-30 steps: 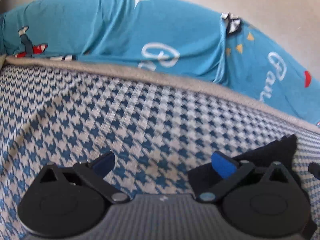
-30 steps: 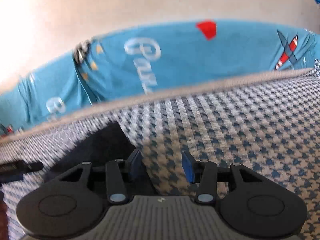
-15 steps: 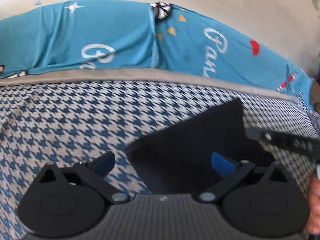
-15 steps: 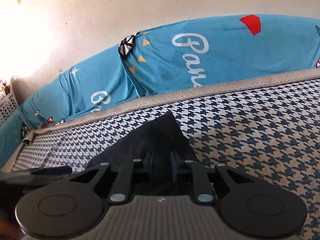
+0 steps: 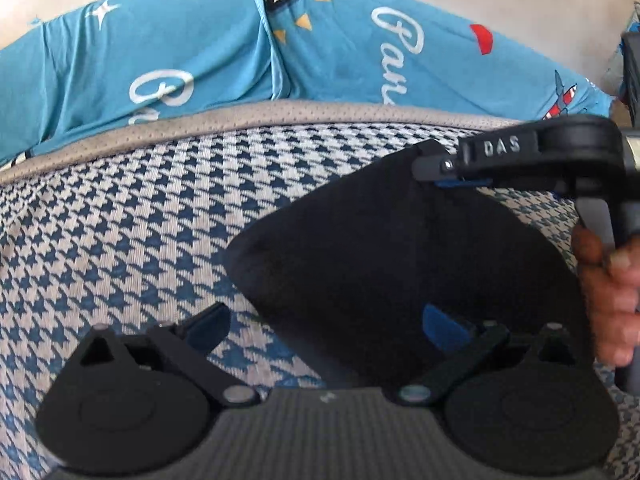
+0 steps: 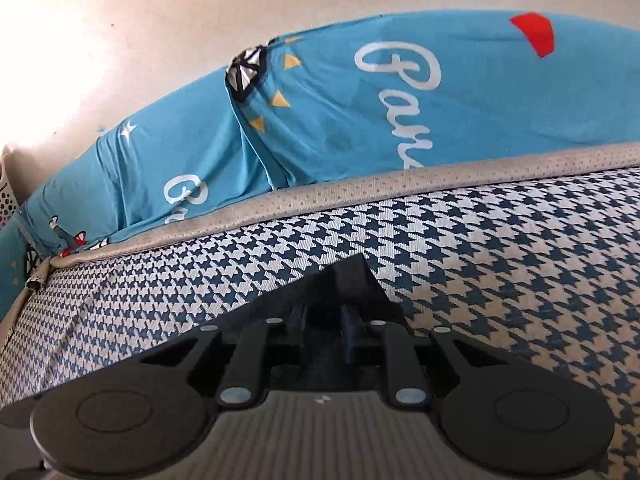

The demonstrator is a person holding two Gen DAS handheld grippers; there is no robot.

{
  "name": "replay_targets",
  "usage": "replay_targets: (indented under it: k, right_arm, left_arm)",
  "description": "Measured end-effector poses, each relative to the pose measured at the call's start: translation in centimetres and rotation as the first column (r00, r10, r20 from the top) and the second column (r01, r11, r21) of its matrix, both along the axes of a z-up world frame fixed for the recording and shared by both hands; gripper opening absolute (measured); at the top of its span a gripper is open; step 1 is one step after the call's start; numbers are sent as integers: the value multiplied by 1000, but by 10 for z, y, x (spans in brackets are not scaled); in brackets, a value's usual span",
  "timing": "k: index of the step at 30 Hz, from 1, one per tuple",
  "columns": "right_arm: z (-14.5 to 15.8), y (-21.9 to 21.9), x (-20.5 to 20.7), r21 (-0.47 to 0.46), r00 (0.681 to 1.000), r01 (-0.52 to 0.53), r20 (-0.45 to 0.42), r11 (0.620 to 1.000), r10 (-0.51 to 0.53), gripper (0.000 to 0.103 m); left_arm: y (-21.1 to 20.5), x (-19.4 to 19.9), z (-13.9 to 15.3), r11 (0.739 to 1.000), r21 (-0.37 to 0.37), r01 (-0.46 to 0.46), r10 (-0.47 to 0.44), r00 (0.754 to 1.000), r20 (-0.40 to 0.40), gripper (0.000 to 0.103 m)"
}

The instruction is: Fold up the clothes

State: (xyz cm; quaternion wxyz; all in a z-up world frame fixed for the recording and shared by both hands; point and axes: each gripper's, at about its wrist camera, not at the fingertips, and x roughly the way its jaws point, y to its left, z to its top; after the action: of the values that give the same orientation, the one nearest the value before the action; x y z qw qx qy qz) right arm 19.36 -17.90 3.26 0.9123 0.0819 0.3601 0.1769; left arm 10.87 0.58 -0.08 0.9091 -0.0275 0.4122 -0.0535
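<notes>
Left tool (image 5: pixel 326 326) spread wide, empty, over the near edge of a dark cloth (image 5: pixel 384 256). Cloth lies flat, diamond-shaped, on the houndstooth bed (image 5: pixel 120 220). Right tool (image 6: pixel 326 320) pinches its far corner. Blue printed sheet (image 6: pixel 320 120) behind.

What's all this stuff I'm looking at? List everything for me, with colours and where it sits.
Black cloth: one, black, lying on the checked cover, one corner pinched.
Checked cover: one, blue and white houndstooth, spread over the mattress.
Mattress edge: one, grey dotted band, behind the cover.
Printed sheet: one, bright blue with white lettering, between mattress and wall.
Wall: one, off-white, at the back.
Left hand-held gripper: one, black with blue pads, open above the cloth's near edge.
Right hand-held gripper: one, black, shut on the cloth's corner.
Hand: one, holding the right gripper's handle.
</notes>
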Motion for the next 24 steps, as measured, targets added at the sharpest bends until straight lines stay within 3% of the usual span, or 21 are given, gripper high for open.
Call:
replay_targets:
  k: [6,11,18,24]
  right_arm:
    - [-10,6,16,-3,999,47,-15,999,-47,8]
    - [1,1,10,47,997,78,-11,996,-78,8]
    - [24,-19,-37,28,996,82,17,996,-83,8]
    - [35,-40,-80,36,993,120,14,992,-121,9]
  left_arm:
    - [-1,-2,3,1000,7,13,-13,1000,-4,103]
    - [-4,-7,10,999,3,38,-38,999,12,103]
    - [-15,-33,19,995,0,103,-103,994,25,103]
    - [-25,-63,16,994,-6,107,-106,994,25,103]
